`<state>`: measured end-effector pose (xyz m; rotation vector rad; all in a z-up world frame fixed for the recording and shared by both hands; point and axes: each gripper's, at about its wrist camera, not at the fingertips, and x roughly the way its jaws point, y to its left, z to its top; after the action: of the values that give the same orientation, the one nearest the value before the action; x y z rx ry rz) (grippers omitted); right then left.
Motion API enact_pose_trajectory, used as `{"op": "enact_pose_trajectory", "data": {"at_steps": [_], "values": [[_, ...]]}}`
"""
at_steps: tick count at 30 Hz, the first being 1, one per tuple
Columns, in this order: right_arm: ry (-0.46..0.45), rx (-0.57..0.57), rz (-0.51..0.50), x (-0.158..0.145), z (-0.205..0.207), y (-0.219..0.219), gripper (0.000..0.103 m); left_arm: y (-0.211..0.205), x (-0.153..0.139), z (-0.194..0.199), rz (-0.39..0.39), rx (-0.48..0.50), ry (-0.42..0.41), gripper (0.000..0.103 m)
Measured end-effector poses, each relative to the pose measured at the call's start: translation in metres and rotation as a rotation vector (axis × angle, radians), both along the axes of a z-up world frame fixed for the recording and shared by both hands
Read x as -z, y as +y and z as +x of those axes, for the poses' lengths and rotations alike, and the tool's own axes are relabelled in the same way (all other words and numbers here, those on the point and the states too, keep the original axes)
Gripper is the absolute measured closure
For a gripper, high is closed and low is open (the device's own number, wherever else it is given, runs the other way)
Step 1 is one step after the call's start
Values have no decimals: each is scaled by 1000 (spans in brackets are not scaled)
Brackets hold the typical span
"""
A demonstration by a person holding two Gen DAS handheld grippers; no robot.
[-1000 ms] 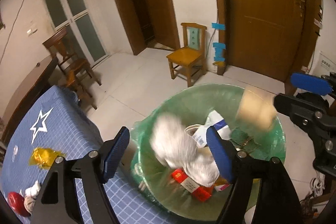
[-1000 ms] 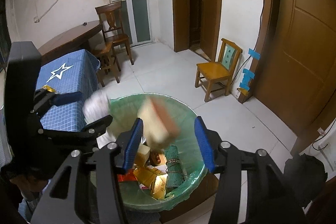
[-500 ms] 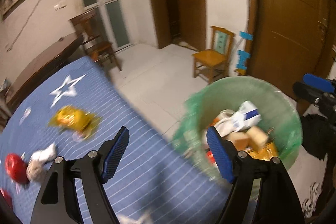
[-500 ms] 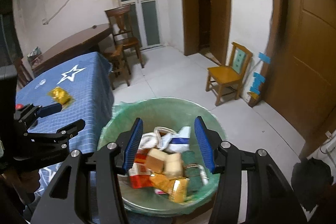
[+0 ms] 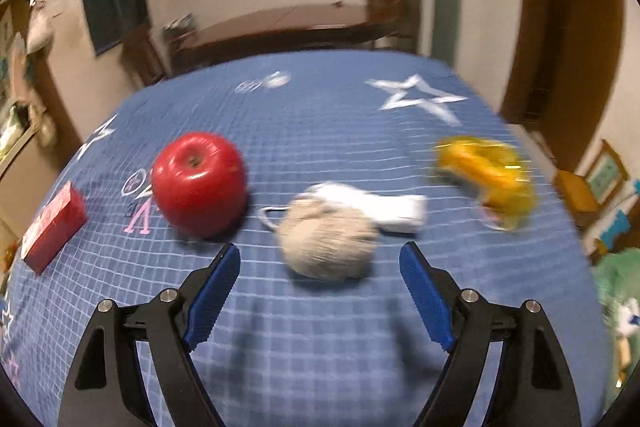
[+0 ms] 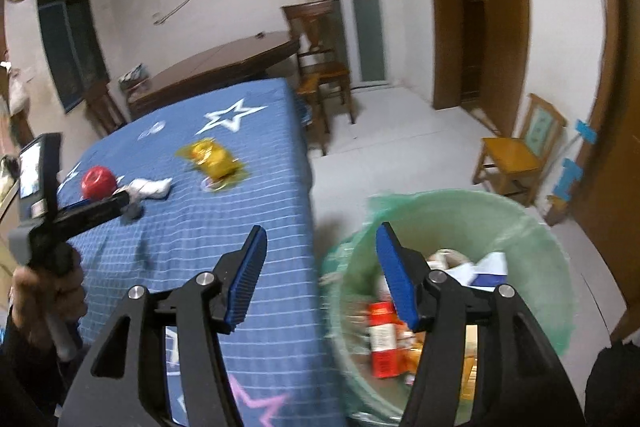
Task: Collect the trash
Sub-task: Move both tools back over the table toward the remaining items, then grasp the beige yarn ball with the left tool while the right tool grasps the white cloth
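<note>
Blue-padded fingers (image 5: 214, 293) of the left gripper (image 5: 320, 293) are spread wide with nothing between them, poised above a blue checked tablecloth (image 5: 320, 355). Just ahead of the gap lies a crumpled grey-beige wad (image 5: 328, 245), touching a white folded tissue (image 5: 384, 207) behind it. A red apple (image 5: 199, 183) sits just left of the wad; a red box (image 5: 52, 227) lies near the cloth's left edge; a yellow wrapper (image 5: 488, 177) lies to the right, apart from the tissue. The view is motion-blurred.

The right gripper (image 6: 320, 275) is likewise spread and holds nothing; one finger (image 6: 246, 277) hangs over the cloth's edge, the other over a trash bin (image 6: 532, 227) lined with a green bag. Inside the bin lie a red carton (image 6: 382, 343), white paper and orange packets. The bin stands just beside the table. A small wooden chair (image 6: 516, 151) stands on the floor beyond.
</note>
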<state>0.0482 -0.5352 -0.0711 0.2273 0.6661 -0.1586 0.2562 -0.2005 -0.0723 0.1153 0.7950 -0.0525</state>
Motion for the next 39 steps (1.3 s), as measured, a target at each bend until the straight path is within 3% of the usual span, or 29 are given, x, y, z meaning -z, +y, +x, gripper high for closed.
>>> {"op": "enact_pose_trajectory", "data": {"at_steps": [6, 7, 8, 11, 16, 22, 26, 30, 39], "values": [[27, -48, -3, 7, 13, 22, 48, 4, 25, 36, -49, -1, 89, 23], [31, -53, 0, 8, 13, 24, 48, 3, 27, 39, -55, 0, 92, 29], [38, -61, 0, 9, 16, 27, 48, 3, 30, 40, -57, -1, 96, 44], [46, -93, -9, 12, 23, 37, 48, 14, 23, 33, -96, 7, 95, 53], [22, -221, -48, 8, 46, 67, 48, 44, 0, -12, -131, 5, 33, 54], [23, -520, -130, 11, 109, 130, 48, 105, -19, -58, -133, -44, 12, 54], [81, -702, -226, 23, 164, 170, 49, 142, -26, -75, -144, -81, 6, 54], [148, -782, -324, 37, 202, 192, 49, 157, -32, -87, -142, -78, -12, 54], [242, -902, -322, 53, 240, 197, 53, 160, -26, -82, -148, -50, 4, 54]]}}
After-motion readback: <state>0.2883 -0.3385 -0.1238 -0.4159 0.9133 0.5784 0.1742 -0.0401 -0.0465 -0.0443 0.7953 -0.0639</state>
